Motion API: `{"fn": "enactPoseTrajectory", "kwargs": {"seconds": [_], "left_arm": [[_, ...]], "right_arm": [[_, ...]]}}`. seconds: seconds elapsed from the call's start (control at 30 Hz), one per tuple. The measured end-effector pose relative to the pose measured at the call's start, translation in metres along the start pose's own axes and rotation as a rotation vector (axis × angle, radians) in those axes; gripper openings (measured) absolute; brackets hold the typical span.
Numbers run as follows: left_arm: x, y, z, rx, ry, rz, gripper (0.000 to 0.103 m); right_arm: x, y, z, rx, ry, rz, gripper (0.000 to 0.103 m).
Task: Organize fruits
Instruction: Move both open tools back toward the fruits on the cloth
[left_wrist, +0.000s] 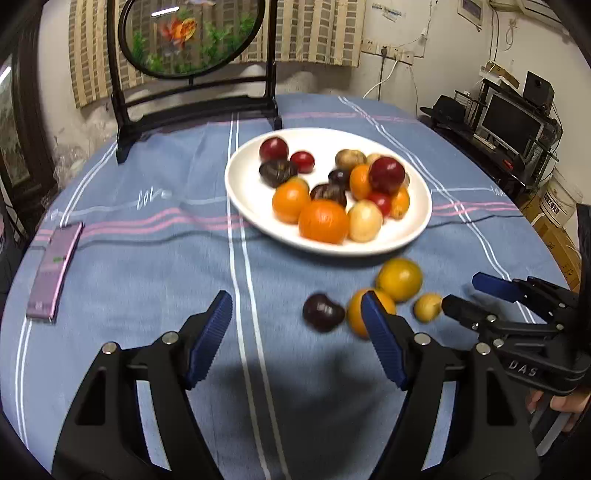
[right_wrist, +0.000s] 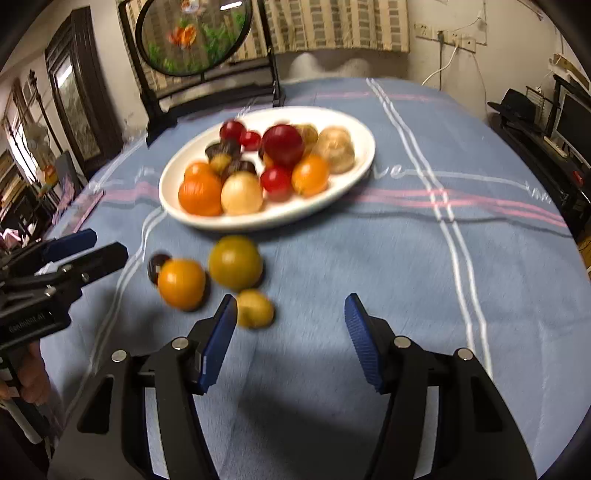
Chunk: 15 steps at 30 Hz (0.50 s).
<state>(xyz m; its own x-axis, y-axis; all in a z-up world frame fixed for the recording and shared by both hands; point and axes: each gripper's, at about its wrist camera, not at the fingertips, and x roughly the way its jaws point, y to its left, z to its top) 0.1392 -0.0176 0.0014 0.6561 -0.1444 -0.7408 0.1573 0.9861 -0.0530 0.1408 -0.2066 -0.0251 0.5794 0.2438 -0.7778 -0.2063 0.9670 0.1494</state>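
A white plate (left_wrist: 243, 177) (right_wrist: 360, 155) piled with several oranges, red and dark plums and pale fruits sits mid-table. On the cloth before it lie a dark plum (left_wrist: 323, 312) (right_wrist: 156, 264), an orange (left_wrist: 354, 308) (right_wrist: 181, 282), a yellow-green citrus (left_wrist: 399, 279) (right_wrist: 235, 262) and a small yellow fruit (left_wrist: 427, 306) (right_wrist: 255, 308). My left gripper (left_wrist: 295, 299) (right_wrist: 107, 243) is open and holds nothing; the orange lies just beyond its right finger. My right gripper (right_wrist: 291, 299) (left_wrist: 463, 291) is open and holds nothing, with the small yellow fruit beside its left fingertip.
A dark wooden stand with a round goldfish panel (left_wrist: 192, 48) (right_wrist: 192, 37) stands at the table's back. A flat purple box (left_wrist: 53, 273) lies near the left edge. Shelves with a monitor (left_wrist: 511, 123) are off to the right. A blue striped cloth (left_wrist: 147, 258) covers the round table.
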Motion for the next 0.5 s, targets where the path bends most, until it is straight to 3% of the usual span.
{"fn": "enactPoseTrajectory", "kwargs": {"seconds": [0.5], "left_arm": [[0.018,0.009,-0.018,-0.015,0.061,-0.022,0.074]], "right_arm": [[0.026,0.024,0.001,-0.089,0.074,-0.043,0.061]]}}
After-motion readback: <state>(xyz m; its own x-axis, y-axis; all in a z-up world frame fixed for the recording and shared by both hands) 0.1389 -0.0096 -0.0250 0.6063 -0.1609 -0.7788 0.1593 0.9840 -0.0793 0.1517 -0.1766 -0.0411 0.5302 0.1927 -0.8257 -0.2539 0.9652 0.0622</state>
